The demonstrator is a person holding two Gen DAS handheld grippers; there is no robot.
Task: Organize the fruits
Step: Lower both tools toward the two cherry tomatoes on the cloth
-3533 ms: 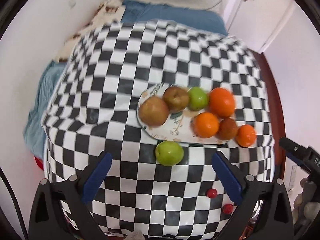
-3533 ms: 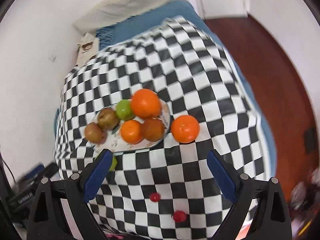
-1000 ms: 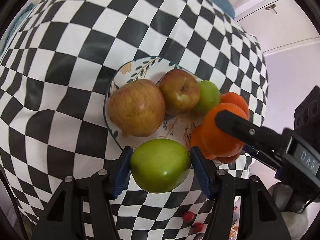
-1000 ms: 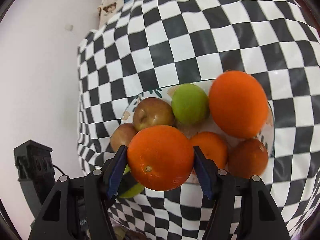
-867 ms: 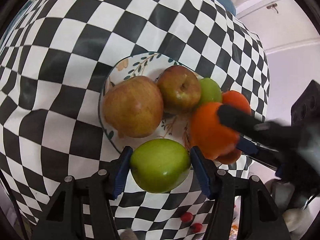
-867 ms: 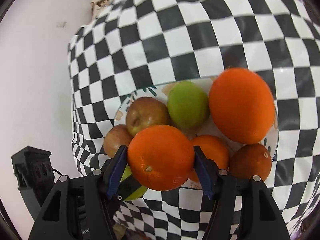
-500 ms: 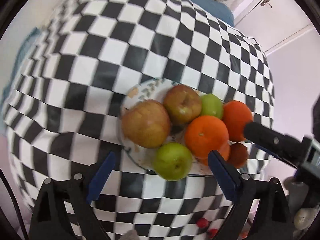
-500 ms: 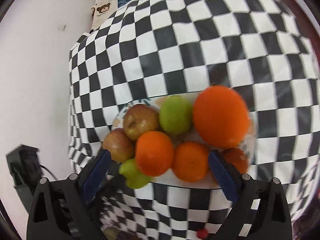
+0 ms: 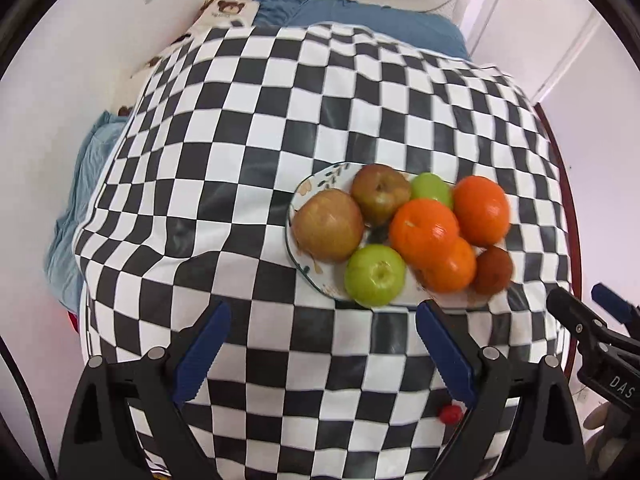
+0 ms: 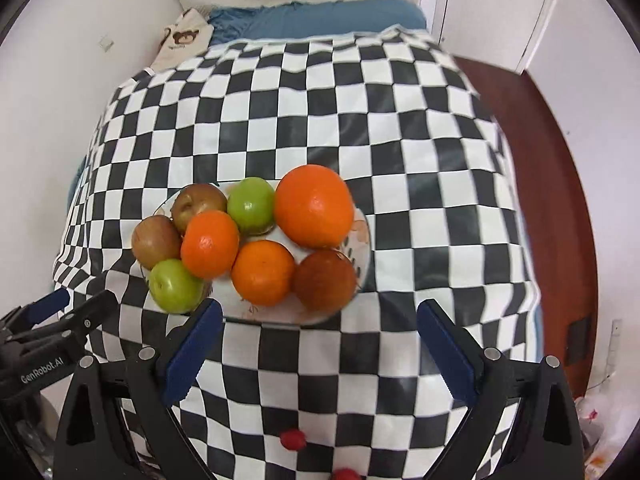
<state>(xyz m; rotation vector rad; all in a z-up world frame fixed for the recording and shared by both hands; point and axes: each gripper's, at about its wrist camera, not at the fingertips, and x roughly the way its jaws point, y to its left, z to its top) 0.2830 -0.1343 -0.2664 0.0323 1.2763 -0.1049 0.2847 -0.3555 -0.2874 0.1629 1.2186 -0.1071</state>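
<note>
A floral oval plate (image 9: 308, 194) (image 10: 362, 236) on the checkered tablecloth holds the fruit. In the left wrist view a green apple (image 9: 375, 275) lies at its near rim, beside a brownish apple (image 9: 328, 225), a red-green apple (image 9: 380, 193), a second green apple (image 9: 431, 189), three oranges (image 9: 425, 229) and a dark brown fruit (image 9: 494, 269). In the right wrist view the top orange (image 10: 209, 244) rests among them next to the green apple (image 10: 175, 286). My left gripper (image 9: 322, 348) is open and empty, near side of the plate. My right gripper (image 10: 318, 346) is open and empty too.
The checkered cloth (image 9: 280, 120) covers a small table with drop-offs all round. Small red fruits (image 9: 449, 414) (image 10: 293, 439) lie near the front edge. A blue bed (image 10: 320, 16) stands behind, white walls left, wooden floor (image 10: 548, 152) right.
Both grippers have opened, leaving the green apple and the orange on the plate, then pulled back and up from it.
</note>
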